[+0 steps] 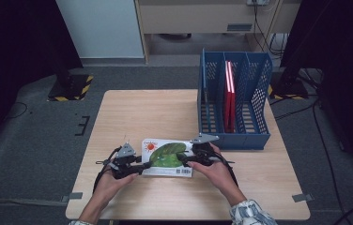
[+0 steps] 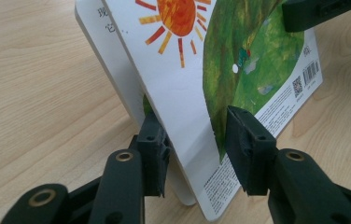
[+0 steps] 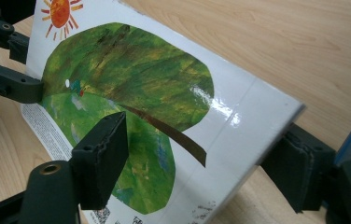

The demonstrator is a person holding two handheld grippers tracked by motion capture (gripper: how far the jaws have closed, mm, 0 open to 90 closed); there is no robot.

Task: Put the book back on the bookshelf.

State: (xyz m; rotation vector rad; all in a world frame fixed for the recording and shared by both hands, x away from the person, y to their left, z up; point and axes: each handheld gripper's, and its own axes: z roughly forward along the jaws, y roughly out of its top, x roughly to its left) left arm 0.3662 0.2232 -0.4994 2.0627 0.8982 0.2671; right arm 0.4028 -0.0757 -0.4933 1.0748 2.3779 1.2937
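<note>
- Two grippers on one book (image 1: 167, 158), near edge of the table (image 1: 132, 110), roughly 6 o'clock in the high view.
- Left gripper (image 1: 139, 169): at the book's 9 o'clock end. In the left gripper view its jaws are clamped on the cover edge, one pad under the book, one on the green leaf print. Gripping the book (image 2: 220, 70).
- Right gripper (image 1: 186, 161): at the book's 3 o'clock end. Jaws straddle the book (image 3: 131, 93); one sits over the printed face, the other under the far edge. Can't tell whether the pads press or just bracket it.
- Book is tilted, one long edge raised off the table in both gripper views. Cover up: orange sun at the left end, big green leaf in the middle, barcode at the near right corner.
- Blue rack (image 1: 233, 101) at 1 o'clock from the book, near it, on the table's right half. Three slots; red book (image 1: 229, 93) upright in the middle one.
- Person's hands hold both grippers, forearms coming in from 6 o'clock.
</note>
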